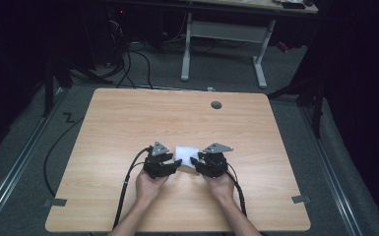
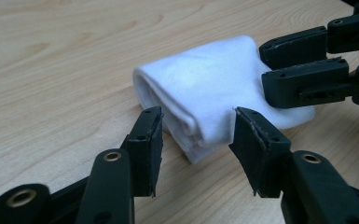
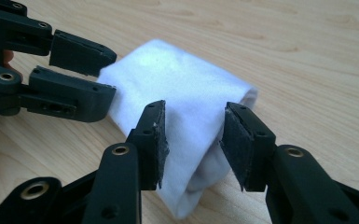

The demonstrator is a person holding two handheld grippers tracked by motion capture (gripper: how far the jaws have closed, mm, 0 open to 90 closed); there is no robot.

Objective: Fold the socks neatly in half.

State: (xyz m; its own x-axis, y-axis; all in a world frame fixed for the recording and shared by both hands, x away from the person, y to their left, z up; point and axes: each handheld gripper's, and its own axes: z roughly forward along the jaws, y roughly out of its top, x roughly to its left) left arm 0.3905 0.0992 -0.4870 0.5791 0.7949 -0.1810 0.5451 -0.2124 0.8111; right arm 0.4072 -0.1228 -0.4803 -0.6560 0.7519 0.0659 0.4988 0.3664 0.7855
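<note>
Two grippers meet at a folded white cloth [image 1: 186, 156] lying on the bench [image 1: 128, 123] just ahead of the hands: each should bite well over its corner, catching every layer, before anything is lifted. The left gripper [image 2: 196, 135] and right gripper [image 3: 193, 137] lie low, angled inward, jaws half open astride the cloth's near corners, not pinching.

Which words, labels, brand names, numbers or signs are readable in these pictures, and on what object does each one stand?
None can be read. The folded white cloth, the wooden table, the left gripper and the right gripper carry no print that I can see. Items on the far desk are too small and dark to read.
</note>
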